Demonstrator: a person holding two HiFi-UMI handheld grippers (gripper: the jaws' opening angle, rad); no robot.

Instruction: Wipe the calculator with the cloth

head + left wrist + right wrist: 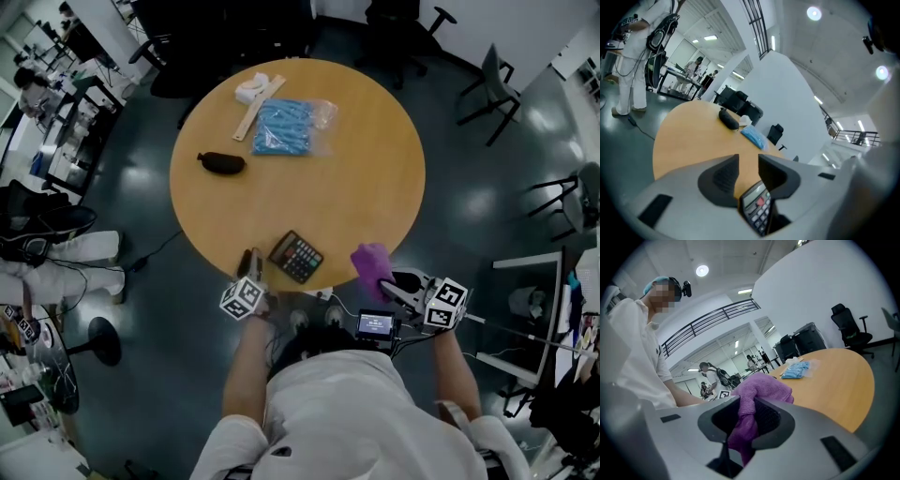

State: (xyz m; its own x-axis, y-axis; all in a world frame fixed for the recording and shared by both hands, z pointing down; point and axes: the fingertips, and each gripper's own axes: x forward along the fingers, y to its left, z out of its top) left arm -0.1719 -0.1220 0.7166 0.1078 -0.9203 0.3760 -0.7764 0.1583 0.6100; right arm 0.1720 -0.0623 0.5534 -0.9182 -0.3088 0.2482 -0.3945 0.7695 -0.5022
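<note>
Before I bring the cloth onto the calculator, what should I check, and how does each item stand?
1. Cloth clamped in the right gripper: ok.
2. Calculator lying flat on the table, keys up: ok.
3. Left gripper bracing the calculator: not ok; its jaws stand apart, not gripping it.
4. Cloth touching the calculator: not ok; it is held apart, to the calculator's right.
5. Bare tabletop between cloth and calculator: ok.

calculator partly hidden behind body of left gripper, cloth tail buried between jaws of right gripper
</note>
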